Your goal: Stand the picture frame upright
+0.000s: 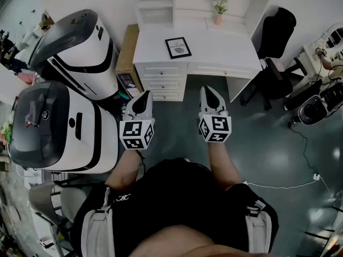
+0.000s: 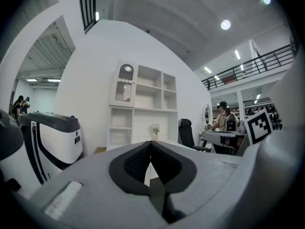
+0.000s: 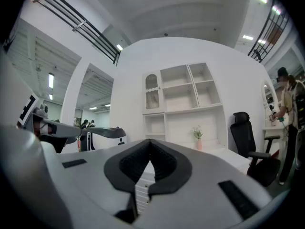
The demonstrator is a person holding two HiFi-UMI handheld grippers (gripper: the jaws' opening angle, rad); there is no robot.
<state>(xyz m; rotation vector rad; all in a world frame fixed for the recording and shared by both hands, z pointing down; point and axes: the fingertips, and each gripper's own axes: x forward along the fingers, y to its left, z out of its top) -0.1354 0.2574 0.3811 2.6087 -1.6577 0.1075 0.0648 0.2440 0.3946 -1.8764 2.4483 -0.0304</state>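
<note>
A black picture frame (image 1: 178,47) with a white print lies flat on the white desk (image 1: 225,55), seen in the head view. My left gripper (image 1: 142,98) and right gripper (image 1: 210,93) hover side by side over the dark floor, short of the desk's front, both pointing toward it. Both are shut with nothing between the jaws. In the left gripper view the left gripper (image 2: 150,147) has its black pads meeting; the right gripper (image 3: 150,145) looks the same in its own view. The frame does not show in either gripper view.
A small potted plant (image 1: 220,8) stands at the desk's back below white shelves (image 1: 155,4). Drawers (image 1: 161,79) fill the desk's left front. Two large white-and-grey machines (image 1: 75,47) stand at left. A black office chair (image 1: 273,42) sits at right. A white cable (image 1: 284,185) crosses the floor.
</note>
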